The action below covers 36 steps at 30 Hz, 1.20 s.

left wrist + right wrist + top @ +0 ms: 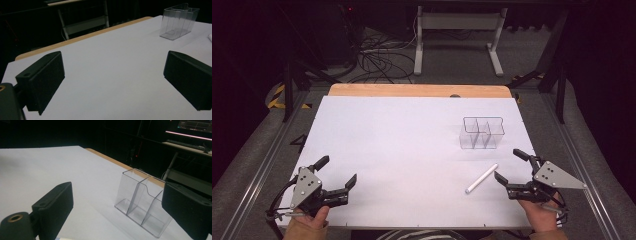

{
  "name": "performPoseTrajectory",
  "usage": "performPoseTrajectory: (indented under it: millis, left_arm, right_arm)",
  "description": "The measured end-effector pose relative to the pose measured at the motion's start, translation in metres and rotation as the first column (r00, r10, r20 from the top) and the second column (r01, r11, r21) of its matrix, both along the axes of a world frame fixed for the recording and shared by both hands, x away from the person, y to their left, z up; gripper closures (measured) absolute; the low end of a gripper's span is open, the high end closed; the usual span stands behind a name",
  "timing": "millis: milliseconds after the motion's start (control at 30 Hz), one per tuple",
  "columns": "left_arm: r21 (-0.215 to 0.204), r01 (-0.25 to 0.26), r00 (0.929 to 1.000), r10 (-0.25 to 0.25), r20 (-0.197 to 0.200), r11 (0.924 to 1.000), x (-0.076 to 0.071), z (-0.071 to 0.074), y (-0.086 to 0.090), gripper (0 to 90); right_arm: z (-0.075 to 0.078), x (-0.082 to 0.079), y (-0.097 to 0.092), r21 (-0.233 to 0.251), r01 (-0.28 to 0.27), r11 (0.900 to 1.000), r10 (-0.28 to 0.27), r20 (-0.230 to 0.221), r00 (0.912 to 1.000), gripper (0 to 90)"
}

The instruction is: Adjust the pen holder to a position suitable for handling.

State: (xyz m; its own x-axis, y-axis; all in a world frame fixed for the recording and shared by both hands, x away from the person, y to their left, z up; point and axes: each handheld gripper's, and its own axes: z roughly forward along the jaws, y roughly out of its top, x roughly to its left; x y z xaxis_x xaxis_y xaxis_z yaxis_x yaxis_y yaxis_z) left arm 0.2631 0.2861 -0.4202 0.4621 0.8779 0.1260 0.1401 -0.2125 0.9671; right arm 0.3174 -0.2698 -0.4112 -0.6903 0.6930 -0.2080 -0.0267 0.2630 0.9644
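A clear plastic organizer (pixel 481 132) with several compartments stands upright on the white table (pixel 402 145), right of centre; it also appears as the clear organizer (pixel 179 21) far off and the clear organizer (pixel 142 202) close ahead. A white stick (pixel 482 178) lies flat in front of it. My right gripper (pixel 508 165) is open just right of the stick, apart from it, nothing between its jaws. At the near left my left gripper (pixel 337 170) hangs open over bare table.
The table's wooden far edge (pixel 419 90) shows beyond the white sheet. Behind it stand a white desk frame (pixel 459 40) and loose cables (pixel 379 60) on the floor. Dark stands flank both sides of the table.
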Motion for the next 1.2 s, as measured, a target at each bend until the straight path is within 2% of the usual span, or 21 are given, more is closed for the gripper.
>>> performPoseTrajectory:
  millis: [200, 533, 800, 1100, 1200]
  left_arm:
    - [0.013, -0.001, 1.0000, 0.001, -0.003, 0.9999, 0.001, 0.000, -0.001, 4.2]
    - [0.015, 0.000, 0.9999, 0.000, -0.010, 0.9999, 0.001, -0.001, -0.001, 4.2]
    - [0.011, 0.001, 0.9999, -0.001, -0.012, 0.9999, 0.002, -0.001, -0.001, 4.2]
    - [0.019, -0.001, 0.9999, 0.002, -0.013, 0.9998, 0.003, -0.002, -0.001, 4.2]
    - [0.020, 0.001, 0.9999, -0.001, -0.011, 0.9998, 0.002, -0.001, -0.001, 4.2]
  right_arm:
    - [0.006, 0.006, 0.002, -0.011, -0.003, 0.9999, 0.003, -0.016, 0.9999, 10.6]
    - [0.026, 0.026, 0.008, -0.069, -0.007, 0.9976, 0.004, -0.043, 0.9991, 10.7]
    - [0.038, 0.040, 0.013, -0.103, -0.005, 0.9947, 0.001, -0.042, 0.9991, 10.7]
    - [0.039, 0.046, 0.016, -0.092, -0.021, 0.9956, 0.016, -0.053, 0.9985, 10.7]
    - [0.042, 0.048, 0.016, -0.119, -0.024, 0.9926, 0.017, -0.065, 0.9978, 12.5]
